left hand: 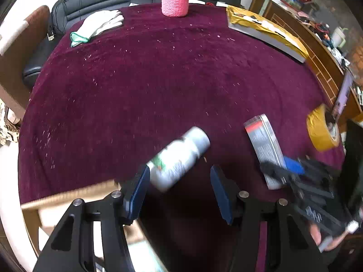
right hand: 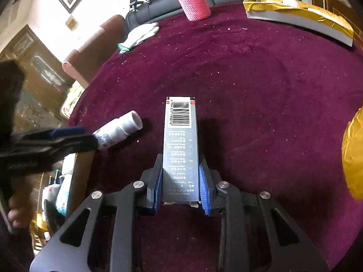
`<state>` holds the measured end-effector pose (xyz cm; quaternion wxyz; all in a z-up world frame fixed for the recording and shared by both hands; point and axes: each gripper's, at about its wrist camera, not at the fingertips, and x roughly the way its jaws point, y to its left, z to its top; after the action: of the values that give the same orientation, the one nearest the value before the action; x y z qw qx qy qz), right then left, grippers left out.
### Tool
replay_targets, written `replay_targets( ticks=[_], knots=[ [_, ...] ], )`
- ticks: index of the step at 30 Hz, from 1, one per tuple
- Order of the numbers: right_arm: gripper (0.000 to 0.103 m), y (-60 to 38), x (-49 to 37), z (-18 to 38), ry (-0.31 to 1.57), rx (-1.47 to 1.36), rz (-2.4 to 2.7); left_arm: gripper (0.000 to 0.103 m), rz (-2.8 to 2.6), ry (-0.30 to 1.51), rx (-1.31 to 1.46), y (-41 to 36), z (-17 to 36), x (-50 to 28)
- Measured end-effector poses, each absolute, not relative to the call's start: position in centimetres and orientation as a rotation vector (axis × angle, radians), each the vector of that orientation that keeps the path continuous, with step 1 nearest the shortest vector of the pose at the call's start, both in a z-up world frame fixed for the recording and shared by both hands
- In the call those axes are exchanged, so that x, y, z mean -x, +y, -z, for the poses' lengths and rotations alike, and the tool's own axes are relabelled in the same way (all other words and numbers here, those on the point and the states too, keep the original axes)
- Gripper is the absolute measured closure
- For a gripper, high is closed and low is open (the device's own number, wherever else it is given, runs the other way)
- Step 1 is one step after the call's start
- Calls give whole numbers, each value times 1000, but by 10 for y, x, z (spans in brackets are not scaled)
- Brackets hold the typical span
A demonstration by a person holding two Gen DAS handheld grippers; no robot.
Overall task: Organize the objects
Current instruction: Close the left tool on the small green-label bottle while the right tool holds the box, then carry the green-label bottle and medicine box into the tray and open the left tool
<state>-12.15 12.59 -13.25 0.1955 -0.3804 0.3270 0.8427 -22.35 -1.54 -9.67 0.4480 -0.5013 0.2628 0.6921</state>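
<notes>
Right hand-held gripper (right hand: 181, 181) clenched on grey carton (right hand: 180, 140), still lying on table (right hand: 261, 90). Left hand-held gripper (left hand: 179, 188) spread beside white bottle (left hand: 179, 158), not gripping. Both unstowed; glove (left hand: 99, 25), tape roll (left hand: 322, 131) remain.

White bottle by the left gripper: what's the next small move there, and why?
Probably ease the left gripper forward and close on the white bottle. The bottle lies on its side on the maroon cloth, one end just between the open jaws and not yet clamped. The right gripper is already shut on the grey box, so it needs nothing now.
</notes>
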Motion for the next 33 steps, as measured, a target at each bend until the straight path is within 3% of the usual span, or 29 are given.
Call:
replay_targets(
  ticks=[9,12,17,27,31,33],
  knots=[
    [76,124,120,134,933,1084,-2343,49,-1700,761,1287,9,124,216],
    [76,125,118,136,939,1089,-2339,69,-1720,812,1311,13,125,209],
    [76,124,122,139,911,1113,-2326,69,-1735,890,1330,10,126,196],
    [76,120,124,141,879,1139,-2352,69,-1724,712,1356,-65,95,141],
    [76,94,98,143,1033,1172,-2362,69,-1702,599,1392,-97,90,122],
    [76,76,85,144,1012,1184,-2369,69,-1730,590,1362,-114,84,107]
  ],
)
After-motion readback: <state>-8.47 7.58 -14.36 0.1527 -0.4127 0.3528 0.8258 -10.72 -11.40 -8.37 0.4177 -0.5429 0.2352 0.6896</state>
